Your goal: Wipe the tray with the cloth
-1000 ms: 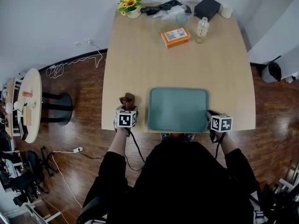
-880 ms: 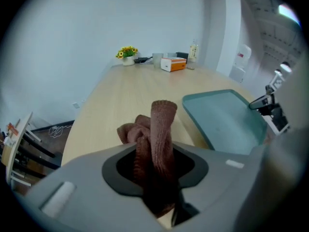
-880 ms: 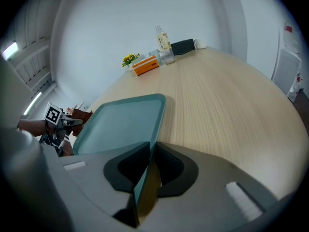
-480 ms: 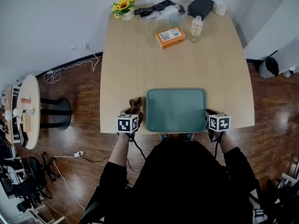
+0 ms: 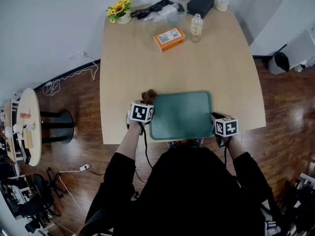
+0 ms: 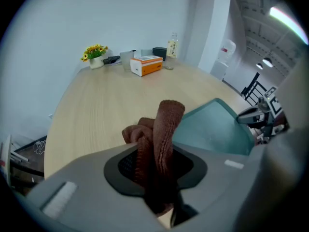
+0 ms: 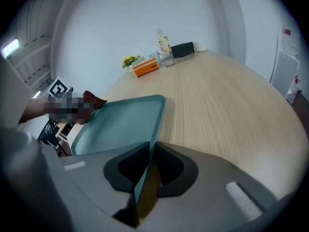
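While its jaws, which have just been closing, press tight on a bunched brown cloth [image 6: 164, 129], the left gripper [image 5: 145, 103] points steeply down at the far left corner of the tray [image 5: 179, 114]. A thick fold of the cloth sticks out past the jaw tips, probably so that soft fabric rather than hard plastic meets the surface. In the head view the cloth sits right at the tray's corner; whether it touches the tray yet cannot be told.

On the opposite side, the right gripper [image 5: 215, 118] is clamped on the tray's right rim, near the edge closest to the person. Its own view shows the thin teal rim running straight between the two nearly closed jaws. This grip most likely serves to pin the tray so it does not slide once wiping pressure comes from the left.

Teal, rectangular and empty, the tray lies flat on a pale wooden table [image 5: 206, 63], close to the near edge and directly in front of the person.

Well apart from it, along the far end of the table, stand an orange box [image 5: 169, 38], a small bottle [image 5: 196, 27], a pot of yellow flowers [image 5: 118, 10] and a black box [image 5: 200, 4].
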The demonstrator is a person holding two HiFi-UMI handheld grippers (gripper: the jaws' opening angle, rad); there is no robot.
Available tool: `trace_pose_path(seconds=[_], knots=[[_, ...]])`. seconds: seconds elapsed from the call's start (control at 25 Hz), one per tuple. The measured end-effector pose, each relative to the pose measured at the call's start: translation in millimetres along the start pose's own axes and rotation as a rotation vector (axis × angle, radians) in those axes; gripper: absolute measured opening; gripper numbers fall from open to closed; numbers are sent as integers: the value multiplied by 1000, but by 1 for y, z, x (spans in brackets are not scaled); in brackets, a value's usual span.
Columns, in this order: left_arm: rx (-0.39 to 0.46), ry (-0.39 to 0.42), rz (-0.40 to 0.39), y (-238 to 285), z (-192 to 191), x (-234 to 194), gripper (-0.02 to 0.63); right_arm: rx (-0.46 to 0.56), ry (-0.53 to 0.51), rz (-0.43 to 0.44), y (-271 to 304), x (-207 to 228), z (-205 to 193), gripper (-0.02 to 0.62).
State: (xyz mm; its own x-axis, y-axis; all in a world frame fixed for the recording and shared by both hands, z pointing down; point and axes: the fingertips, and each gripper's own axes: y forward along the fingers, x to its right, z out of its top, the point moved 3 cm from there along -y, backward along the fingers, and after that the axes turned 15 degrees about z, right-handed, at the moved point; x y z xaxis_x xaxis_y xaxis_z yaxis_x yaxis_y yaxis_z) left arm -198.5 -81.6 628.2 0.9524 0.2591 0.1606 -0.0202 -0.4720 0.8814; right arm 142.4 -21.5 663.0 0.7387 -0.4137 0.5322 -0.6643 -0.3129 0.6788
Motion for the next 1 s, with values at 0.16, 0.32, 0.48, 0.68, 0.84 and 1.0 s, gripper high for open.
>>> trace_pose_path(seconds=[0.16, 0.32, 0.48, 0.68, 0.84, 1.0], knots=[[-24, 16, -4, 3, 6, 9, 84, 4, -8, -13, -1, -1, 0, 43], [-19, 24, -132, 9, 40, 68, 84, 2, -11, -12, 0, -3, 3, 43], [-12, 86, -301, 10, 76, 166, 86, 18, -4, 9, -2, -2, 2, 43], [25, 224, -412, 8, 99, 251, 87, 35, 13, 33, -1, -3, 2, 43], [42, 291, -475, -4, 88, 284, 89, 38, 20, 50, 0, -2, 2, 41], [1, 225, -536, -30, 38, 288, 91, 34, 25, 55, -4, -1, -1, 40]])
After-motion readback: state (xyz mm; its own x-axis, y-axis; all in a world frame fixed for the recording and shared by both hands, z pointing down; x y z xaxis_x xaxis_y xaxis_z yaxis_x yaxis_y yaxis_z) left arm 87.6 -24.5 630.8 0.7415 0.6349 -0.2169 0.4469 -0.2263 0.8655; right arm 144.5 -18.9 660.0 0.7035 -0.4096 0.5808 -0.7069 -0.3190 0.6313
